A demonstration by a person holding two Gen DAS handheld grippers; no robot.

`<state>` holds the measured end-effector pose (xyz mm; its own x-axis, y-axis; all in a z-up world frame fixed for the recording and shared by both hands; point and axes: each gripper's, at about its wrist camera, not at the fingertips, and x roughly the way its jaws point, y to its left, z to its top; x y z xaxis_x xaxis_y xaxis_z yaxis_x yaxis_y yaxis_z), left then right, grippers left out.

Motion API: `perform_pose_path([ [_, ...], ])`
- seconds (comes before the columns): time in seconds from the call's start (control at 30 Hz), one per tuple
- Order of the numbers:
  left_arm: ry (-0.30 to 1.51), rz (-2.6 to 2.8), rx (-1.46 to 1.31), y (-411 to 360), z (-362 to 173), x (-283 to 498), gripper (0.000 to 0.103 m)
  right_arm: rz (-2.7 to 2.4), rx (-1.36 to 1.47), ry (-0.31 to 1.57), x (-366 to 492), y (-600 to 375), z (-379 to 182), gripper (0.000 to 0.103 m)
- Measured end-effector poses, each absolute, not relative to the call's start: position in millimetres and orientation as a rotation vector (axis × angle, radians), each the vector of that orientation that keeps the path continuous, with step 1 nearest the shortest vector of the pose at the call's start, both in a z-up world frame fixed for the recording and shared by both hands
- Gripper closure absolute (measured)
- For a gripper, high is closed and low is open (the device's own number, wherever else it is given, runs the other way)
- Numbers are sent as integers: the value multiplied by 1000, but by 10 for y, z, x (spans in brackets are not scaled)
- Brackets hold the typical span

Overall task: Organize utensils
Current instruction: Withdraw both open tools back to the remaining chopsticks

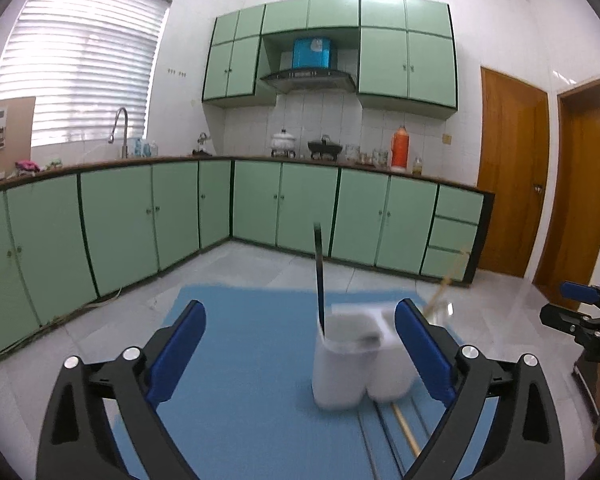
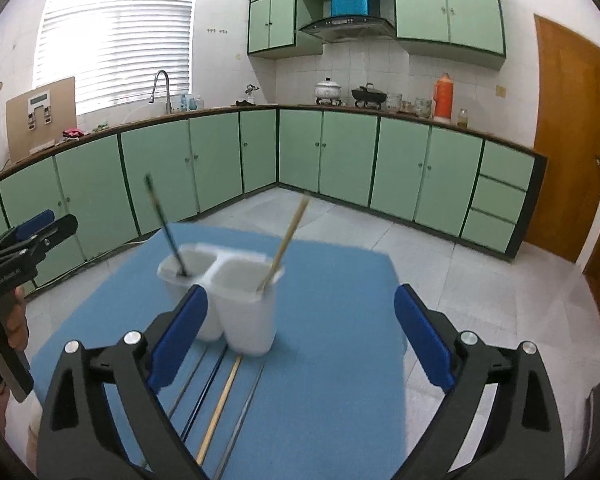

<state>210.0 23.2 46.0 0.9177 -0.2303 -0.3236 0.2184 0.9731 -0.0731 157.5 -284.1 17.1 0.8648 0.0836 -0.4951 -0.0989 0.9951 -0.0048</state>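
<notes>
A white two-compartment utensil holder (image 2: 224, 292) stands on a blue mat (image 2: 332, 320) that covers the counter. Its two cups are joined side by side. In the right wrist view, a dark chopstick (image 2: 166, 226) leans in the left compartment, tilted up and to the left, and a light wooden chopstick (image 2: 284, 242) leans in the right compartment, tilted up and to the right. On the mat just in front of the holder lie more utensils side by side: a wooden chopstick (image 2: 220, 404) between several thin dark and metal sticks (image 2: 240, 412), all pointing toward the holder.

The right hand-held gripper (image 2: 300, 344) has its blue-padded fingers spread wide apart, holding nothing; the holder sits near its left finger. The left hand-held gripper (image 1: 300, 354) is likewise spread wide and holds nothing, with the holder (image 1: 356, 356) just inside its right finger and the dark chopstick (image 1: 320, 276) rising nearly upright from it. Each gripper shows at the edge of the other's view, and the holder is blurred in both.
</notes>
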Motion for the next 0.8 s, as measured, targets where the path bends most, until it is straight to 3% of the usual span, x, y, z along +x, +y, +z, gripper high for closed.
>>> perform_pose_path([
  [0.5, 436, -188, 63, 74, -615, 1090, 9, 5, -14, 579, 583, -2403, -1057, 12],
  [0.8, 419, -186, 109, -32, -995, 709, 10, -45, 39, 565, 239, -2315, -1499, 39],
])
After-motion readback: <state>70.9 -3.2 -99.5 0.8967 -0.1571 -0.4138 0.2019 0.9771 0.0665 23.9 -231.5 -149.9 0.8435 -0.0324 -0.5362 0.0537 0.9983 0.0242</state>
